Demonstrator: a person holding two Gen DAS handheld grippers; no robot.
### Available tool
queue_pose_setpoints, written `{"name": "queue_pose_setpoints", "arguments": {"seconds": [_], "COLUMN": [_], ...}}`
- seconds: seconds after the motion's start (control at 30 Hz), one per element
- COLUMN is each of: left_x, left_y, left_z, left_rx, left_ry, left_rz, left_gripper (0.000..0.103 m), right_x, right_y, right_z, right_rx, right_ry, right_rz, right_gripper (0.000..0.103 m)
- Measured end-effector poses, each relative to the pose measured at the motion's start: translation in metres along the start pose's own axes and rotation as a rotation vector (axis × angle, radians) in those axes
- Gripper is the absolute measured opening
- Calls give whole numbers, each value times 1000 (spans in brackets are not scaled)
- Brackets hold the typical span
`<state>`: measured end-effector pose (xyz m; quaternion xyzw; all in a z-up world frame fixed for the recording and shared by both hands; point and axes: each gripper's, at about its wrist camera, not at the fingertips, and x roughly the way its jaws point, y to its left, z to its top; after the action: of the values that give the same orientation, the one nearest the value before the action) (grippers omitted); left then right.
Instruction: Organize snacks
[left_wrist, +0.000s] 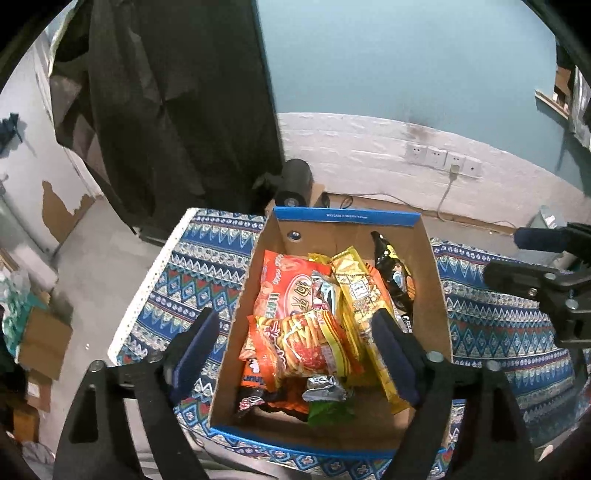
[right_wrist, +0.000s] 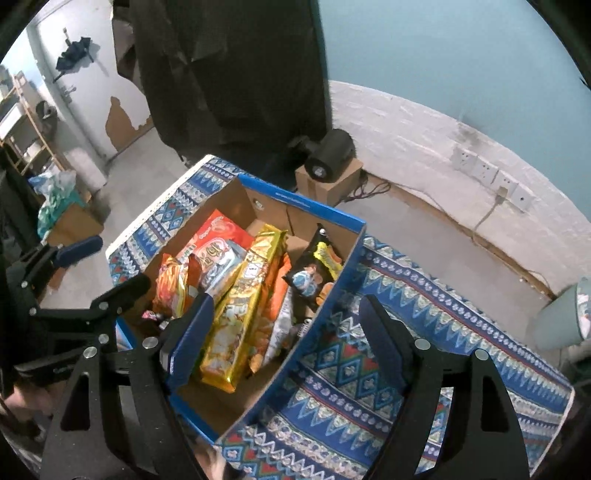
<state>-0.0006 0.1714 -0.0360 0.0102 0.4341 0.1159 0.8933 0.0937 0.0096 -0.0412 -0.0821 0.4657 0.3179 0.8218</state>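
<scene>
Sitting on a blue patterned cloth (left_wrist: 192, 266), an open cardboard box (left_wrist: 436, 295) with blue rims holds all the snacks in view, piled loosely together. At the left of the pile lies a big orange bag (left_wrist: 286, 288); in front of it, nearer the camera, is a red-and-yellow packet of sticks (left_wrist: 314, 343). A long gold pack (left_wrist: 360, 295) runs lengthwise through the middle, and a black packet (left_wrist: 395, 280) leans against the right wall of the box. A crumpled silver wrapper (left_wrist: 325, 387) and a green wrapper (left_wrist: 328, 411) lie at the near end, on the bare cardboard floor.

The left gripper (left_wrist: 299, 350) hangs above the near part of the box with its jaws spread wide and nothing between them — one finger over the cloth outside the left wall, the other over the gold pack.

The right gripper (right_wrist: 284, 332) is likewise wide apart and empty. It straddles the box's right wall (right_wrist: 321, 321): its left finger is over the gold pack (right_wrist: 236, 314) inside, its right finger over the cloth (right_wrist: 443, 314) outside. From this view the black packet (right_wrist: 314, 273) shows propped in the far right corner of the box.

Beyond the table, a black cylinder (right_wrist: 328, 155) rests on a small carton (right_wrist: 332, 188) by the white brick wall — wall sockets (left_wrist: 443, 158) sit further along it.
</scene>
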Motion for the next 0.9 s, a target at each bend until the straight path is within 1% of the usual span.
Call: {"name": "queue_pose_setpoints", "arguments": {"seconds": [0.17, 0.3, 0.4, 0.47, 0.63, 0.87, 0.9], "left_x": [-8, -18, -26, -29, -31, -31, -31], "left_y": [-3, -4, -6, -7, -9, -15, -16], "left_z": [-2, -5, -6, -8, -10, -11, -11], "left_rx": [10, -3, -7, 0, 14, 33, 38], "left_ry": [-7, -22, -40, -52, -58, -58, -61], "left_rz": [-20, -44, -53, -48, -35, -40, -40], "left_gripper": [88, 88, 97, 100, 100, 100, 101], "right_x": [-12, -23, -29, -32, -39, -44, -44], "right_y": [-3, -10, -13, -15, -19, -31, -32], "right_z": [-8, -15, -19, -23, -31, -41, -42], "right_rx": [-11, 2, 7, 6, 3, 16, 19], "right_ry": [-17, -25, -26, -25, -31, -31, -28], "right_rz": [-24, -25, -30, -32, -45, -61, -61], "right_gripper": [81, 81, 81, 81, 81, 81, 81]}}
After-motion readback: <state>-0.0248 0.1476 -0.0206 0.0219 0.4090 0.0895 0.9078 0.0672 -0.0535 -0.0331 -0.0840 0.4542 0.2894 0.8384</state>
